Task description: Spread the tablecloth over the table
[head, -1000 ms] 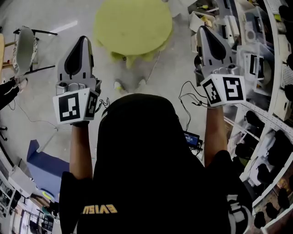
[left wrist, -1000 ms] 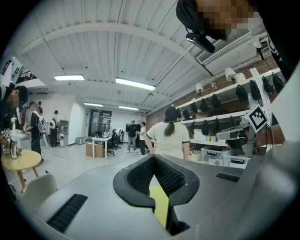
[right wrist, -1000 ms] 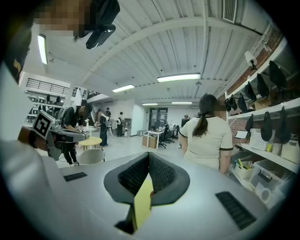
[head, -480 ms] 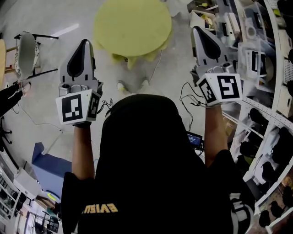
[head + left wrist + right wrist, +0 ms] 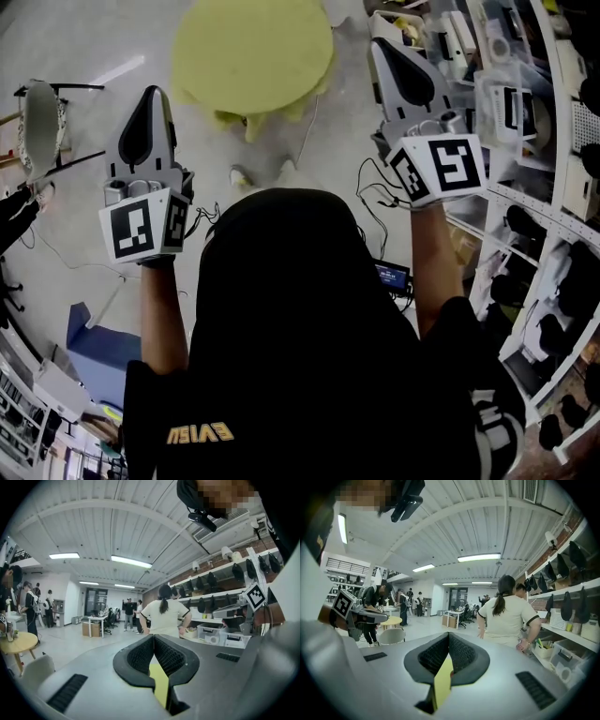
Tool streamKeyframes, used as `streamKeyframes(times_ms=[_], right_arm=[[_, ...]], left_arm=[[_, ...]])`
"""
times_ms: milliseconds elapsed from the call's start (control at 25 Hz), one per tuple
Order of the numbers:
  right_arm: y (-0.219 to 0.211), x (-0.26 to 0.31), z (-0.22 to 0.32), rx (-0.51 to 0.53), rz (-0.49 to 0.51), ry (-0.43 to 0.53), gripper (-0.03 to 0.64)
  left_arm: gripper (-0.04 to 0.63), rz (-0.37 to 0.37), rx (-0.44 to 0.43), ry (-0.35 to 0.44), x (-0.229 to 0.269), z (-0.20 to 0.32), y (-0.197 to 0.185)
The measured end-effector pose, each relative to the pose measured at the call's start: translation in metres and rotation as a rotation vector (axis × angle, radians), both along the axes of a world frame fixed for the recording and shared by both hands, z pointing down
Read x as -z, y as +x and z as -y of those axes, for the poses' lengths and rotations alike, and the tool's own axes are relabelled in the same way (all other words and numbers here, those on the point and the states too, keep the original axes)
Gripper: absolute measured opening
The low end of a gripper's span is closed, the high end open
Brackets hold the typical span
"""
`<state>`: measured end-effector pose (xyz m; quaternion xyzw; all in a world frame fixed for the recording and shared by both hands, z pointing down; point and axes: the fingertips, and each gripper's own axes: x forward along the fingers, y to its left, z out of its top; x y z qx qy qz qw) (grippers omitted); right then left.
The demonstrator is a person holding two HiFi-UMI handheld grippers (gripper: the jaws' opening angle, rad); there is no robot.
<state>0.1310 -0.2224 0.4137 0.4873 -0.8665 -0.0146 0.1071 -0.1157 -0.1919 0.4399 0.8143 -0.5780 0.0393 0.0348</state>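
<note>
The yellow-green tablecloth (image 5: 253, 52) already covers the round counter (image 5: 323, 80), with a bunched fold hanging off the counter's near edge, so little seems left but smoothing, while the left claw (image 5: 155, 92) and right claw (image 5: 380, 45) are raised well short of the counter, both closed tight and empty.

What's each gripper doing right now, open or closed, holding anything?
Left gripper: closed, holding nothing.
Right gripper: closed, holding nothing.
</note>
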Motion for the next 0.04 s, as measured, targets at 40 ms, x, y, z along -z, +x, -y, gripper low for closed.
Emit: streamKeyframes(times_ms=[40], right_arm=[[0.0022, 0.0002, -0.0007, -0.006, 0.002, -0.001, 0.002]], left_arm=[[0.018, -0.005, -0.004, -0.001, 0.0006, 0.0002, 0.003]])
